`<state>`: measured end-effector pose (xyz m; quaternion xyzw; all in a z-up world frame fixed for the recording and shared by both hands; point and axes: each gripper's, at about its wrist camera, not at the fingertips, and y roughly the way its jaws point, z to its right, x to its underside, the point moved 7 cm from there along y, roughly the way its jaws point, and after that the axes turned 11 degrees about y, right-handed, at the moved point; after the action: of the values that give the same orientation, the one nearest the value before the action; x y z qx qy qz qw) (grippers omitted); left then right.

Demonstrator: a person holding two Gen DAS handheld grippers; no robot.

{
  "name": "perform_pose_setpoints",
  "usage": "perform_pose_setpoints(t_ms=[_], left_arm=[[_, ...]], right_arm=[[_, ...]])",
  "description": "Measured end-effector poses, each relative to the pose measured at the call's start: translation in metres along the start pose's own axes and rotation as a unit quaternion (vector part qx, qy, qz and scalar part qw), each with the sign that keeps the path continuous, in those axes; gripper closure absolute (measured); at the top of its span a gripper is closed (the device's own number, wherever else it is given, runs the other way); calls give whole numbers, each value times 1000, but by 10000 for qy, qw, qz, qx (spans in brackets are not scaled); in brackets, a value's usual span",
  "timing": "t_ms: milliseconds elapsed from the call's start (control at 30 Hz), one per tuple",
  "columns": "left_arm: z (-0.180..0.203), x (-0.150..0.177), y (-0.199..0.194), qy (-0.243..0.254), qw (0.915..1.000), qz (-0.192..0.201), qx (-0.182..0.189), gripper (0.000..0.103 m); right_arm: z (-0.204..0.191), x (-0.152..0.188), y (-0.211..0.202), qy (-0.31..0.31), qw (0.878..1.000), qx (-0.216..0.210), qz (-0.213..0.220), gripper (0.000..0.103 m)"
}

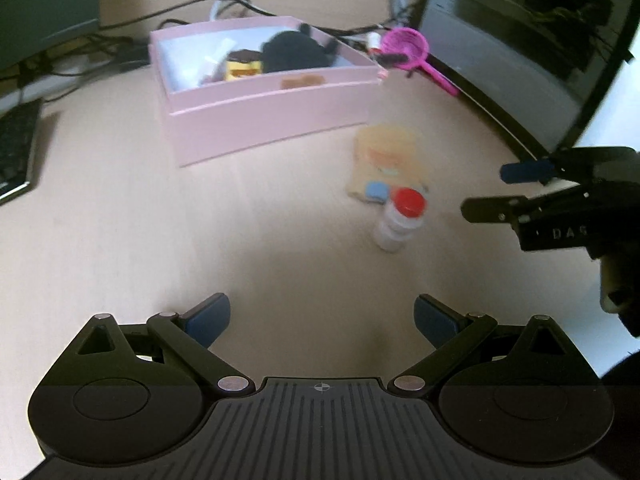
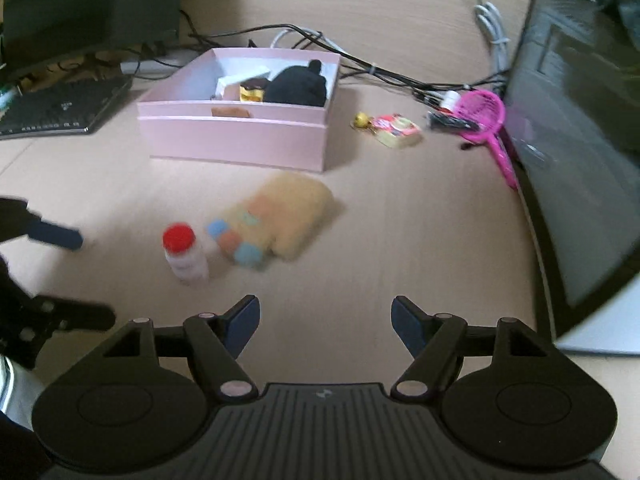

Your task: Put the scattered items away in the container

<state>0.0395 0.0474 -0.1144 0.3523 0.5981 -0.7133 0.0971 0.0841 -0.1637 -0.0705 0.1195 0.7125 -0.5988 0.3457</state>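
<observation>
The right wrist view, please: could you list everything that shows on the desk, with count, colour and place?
box: one, pink, centre back, open.
black soft item: one, inside the box, right side.
yellow item: one, inside the box.
small bottle: one, clear with red cap, upright, near left.
plush pouch: one, tan with coloured patches, right of the bottle.
snack packet: one, red and yellow, right of the box.
toy racket: one, magenta, far right.
keyboard: one, black, far left.
cables: several, behind the box.
left hand-held gripper: left edge, open.
right hand-held gripper: bottom, open, empty.

Pink box [image 2: 236, 136], red-capped bottle [image 2: 185, 254]
</observation>
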Motion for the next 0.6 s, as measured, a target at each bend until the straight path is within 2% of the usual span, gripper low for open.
perform_pose_setpoints(t_ms=[67, 200, 267, 333, 467, 533, 600], left_arm=[[9, -5, 2, 122, 9999, 98, -61, 2], [29, -23, 0, 232, 9978, 535, -318, 2], [37, -32, 5, 274, 9963, 673, -462, 7], [44, -39, 15, 366, 9954, 671, -585, 33], [55, -51, 32, 364, 9933, 630, -899, 35], [58, -53, 37, 376, 9919, 582, -1069, 49], [55, -53, 41, 236, 9919, 462, -1160, 53]], right_arm=[[6, 2, -2, 23, 10000, 48, 6, 24], [14, -2, -1, -84, 9999, 70, 73, 24], [21, -2, -1, -207, 9997, 2, 117, 23], [28, -2, -3, -373, 9992, -8, 142, 23], [42, -2, -7, -598, 9975, -149, 352, 22], [46, -5, -3, -643, 9971, -178, 379, 22], [46, -8, -2, -733, 9957, -326, 469, 22]])
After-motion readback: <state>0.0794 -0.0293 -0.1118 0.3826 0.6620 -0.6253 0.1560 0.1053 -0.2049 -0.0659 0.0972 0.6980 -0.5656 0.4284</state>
